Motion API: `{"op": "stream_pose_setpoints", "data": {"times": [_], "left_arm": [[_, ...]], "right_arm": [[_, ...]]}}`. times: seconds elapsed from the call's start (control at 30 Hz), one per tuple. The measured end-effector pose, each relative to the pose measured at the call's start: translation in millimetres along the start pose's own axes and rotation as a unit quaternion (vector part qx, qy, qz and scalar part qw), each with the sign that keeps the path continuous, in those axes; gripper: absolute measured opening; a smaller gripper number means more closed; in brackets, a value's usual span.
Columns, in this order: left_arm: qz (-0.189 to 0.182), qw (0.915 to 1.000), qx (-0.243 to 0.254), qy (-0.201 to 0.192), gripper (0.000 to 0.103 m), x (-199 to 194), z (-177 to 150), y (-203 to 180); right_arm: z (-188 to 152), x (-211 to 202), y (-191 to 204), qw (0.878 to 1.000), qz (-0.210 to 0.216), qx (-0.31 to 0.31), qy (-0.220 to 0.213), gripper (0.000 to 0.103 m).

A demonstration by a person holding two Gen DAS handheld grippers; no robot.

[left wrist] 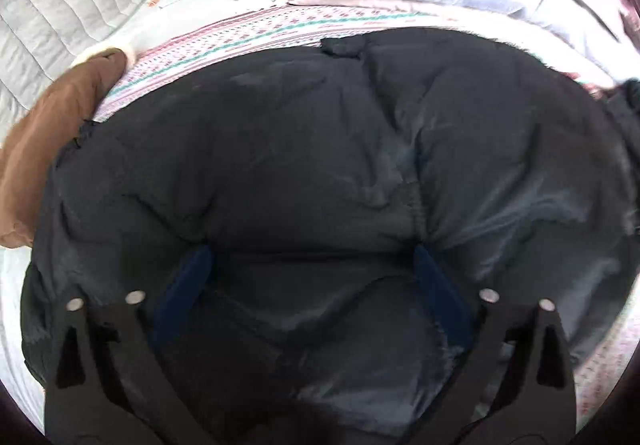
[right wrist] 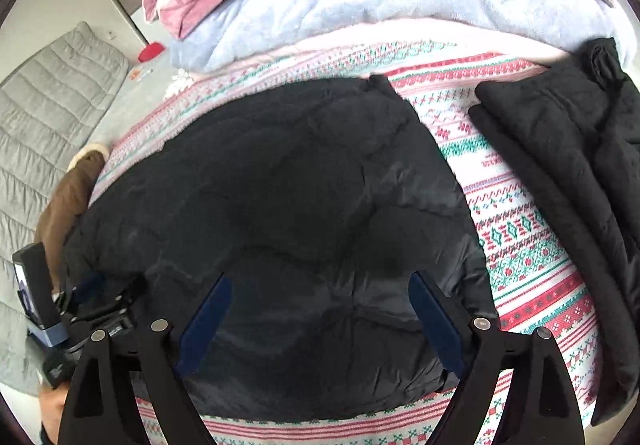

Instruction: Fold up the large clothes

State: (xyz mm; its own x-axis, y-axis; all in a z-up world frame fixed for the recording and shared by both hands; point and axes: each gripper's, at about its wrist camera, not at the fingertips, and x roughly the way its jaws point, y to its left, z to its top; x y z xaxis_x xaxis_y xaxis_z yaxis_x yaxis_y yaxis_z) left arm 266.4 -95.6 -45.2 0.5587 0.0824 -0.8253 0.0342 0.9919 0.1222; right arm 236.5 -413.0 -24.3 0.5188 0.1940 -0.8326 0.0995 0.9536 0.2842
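A black puffer jacket (left wrist: 320, 149) lies folded into a thick bundle on a patterned bedspread (right wrist: 520, 213); it fills the middle of both wrist views (right wrist: 288, 185). My left gripper (left wrist: 310, 257) hovers over the jacket's near part with its blue-padded fingers (left wrist: 192, 269) spread wide, the tips low against the fabric and nothing pinched between them. My right gripper (right wrist: 320, 279) stands open over the jacket's near edge, its pads (right wrist: 432, 309) well apart. The left gripper's body (right wrist: 80, 309) shows at the lower left of the right wrist view.
A second black garment (right wrist: 568, 165) lies folded on the bedspread to the right. A brown coat (left wrist: 52, 133) with a pale cuff sits at the left. Pink and pale blue blankets (right wrist: 360, 5) are stacked behind. A grey quilted mat (right wrist: 48, 117) and a red object (right wrist: 150, 52) lie at the far left.
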Motion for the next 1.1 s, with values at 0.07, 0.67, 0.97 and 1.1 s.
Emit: {"op": "stream_pose_setpoints", "data": {"times": [0.07, 0.67, 0.97, 1.1], "left_arm": [[0.015, 0.9997, 0.017, 0.008, 0.103, 0.9, -0.8, -6.9], [0.036, 0.9972, 0.05, 0.042, 0.103, 30.7, 55.3, -12.3], [0.045, 0.9965, 0.064, 0.029, 0.103, 20.1, 77.0, -13.9], [0.054, 0.9972, 0.035, 0.038, 0.103, 28.3, 99.4, -8.0]], "right_arm": [[1.3, 4.7, -2.3, 1.0, -0.003, 0.001, 0.008, 0.091], [13.4, 5.4, -13.1, 0.999, 0.024, 0.046, 0.013, 0.091], [15.6, 8.7, -11.7, 0.998, 0.022, 0.052, 0.021, 0.091], [17.1, 8.0, -10.9, 0.998, 0.024, 0.054, 0.018, 0.091]]}}
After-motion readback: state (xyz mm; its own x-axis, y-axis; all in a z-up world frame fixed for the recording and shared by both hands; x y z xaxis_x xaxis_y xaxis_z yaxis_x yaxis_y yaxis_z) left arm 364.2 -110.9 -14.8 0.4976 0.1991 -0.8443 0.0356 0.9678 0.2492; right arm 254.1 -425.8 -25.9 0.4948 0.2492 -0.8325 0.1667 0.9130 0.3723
